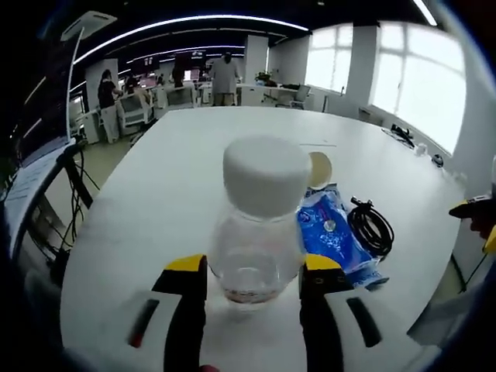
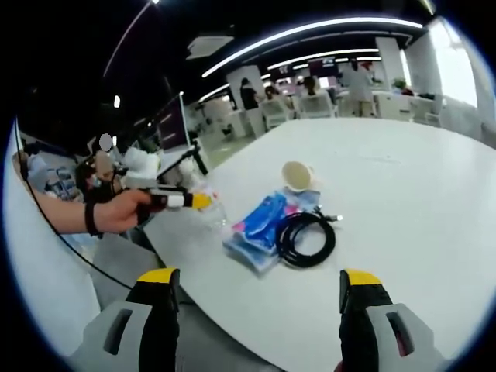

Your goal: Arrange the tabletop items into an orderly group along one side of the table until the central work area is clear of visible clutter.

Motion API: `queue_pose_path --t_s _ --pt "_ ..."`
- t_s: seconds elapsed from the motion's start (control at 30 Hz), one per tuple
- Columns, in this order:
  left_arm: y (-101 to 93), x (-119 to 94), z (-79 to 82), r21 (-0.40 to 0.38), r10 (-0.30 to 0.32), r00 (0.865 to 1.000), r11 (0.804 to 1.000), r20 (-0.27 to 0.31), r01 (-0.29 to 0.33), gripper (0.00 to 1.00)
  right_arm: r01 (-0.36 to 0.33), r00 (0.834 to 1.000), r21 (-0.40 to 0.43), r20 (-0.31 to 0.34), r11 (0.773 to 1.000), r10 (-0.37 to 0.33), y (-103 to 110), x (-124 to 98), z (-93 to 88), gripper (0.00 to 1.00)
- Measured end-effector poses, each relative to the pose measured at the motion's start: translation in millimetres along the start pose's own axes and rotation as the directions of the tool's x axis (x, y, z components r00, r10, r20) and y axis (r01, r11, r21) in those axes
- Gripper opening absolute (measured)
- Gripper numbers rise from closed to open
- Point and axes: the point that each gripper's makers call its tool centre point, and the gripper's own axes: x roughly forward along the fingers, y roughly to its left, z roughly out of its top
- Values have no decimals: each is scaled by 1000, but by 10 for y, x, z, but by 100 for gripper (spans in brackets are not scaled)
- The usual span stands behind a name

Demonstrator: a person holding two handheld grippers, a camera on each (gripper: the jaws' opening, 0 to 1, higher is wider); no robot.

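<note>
A clear plastic bottle (image 1: 256,232) with a white cap stands upright on the white table (image 1: 155,201), near its edge. My left gripper (image 1: 254,267) is shut on the bottle's lower body, its yellow-tipped jaws pressed against both sides. Right of the bottle lie a blue packet (image 1: 329,232), a coiled black cable (image 1: 372,225) and a tipped paper cup (image 1: 319,169). In the right gripper view a hand holds the left gripper (image 2: 194,201) at the table's edge, beside the blue packet (image 2: 260,225), cable (image 2: 306,236) and cup (image 2: 297,175). My right gripper (image 2: 257,280) stands open, short of the table edge, holding nothing.
The table (image 2: 403,178) stretches wide and bare beyond the small cluster. A monitor on a stand (image 2: 174,124) and cables are off the table's left side. Small dark items (image 1: 403,136) lie at the far right edge. People stand at desks far behind.
</note>
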Motion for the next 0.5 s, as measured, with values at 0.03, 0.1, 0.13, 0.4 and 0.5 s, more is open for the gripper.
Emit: queue_pose_path --t_s 0.03,0.1,0.13,0.4,0.5 --pt "12 -7 7 1 2 1000 1000 4 -2 46 0 1000 -1 -1 1000 0 3 3 -2 86" --pt "20 3 6 4 -1 1000 1000 4 1 47 -1 1000 -1 -3 1000 1 9 9 -1 87" --pt "17 6 8 6 -4 1000 1000 6 4 46 -1 1000 -1 -2 1000 1 17 12 -1 87" --pt "-12 19 10 18 -28 1000 999 10 28 39 -3 1000 1 -1 1000 3 35 49 11 86" --pt "6 23 4 15 -35 999 999 6 35 39 -2 1000 3 2 1000 2 29 53 17 86"
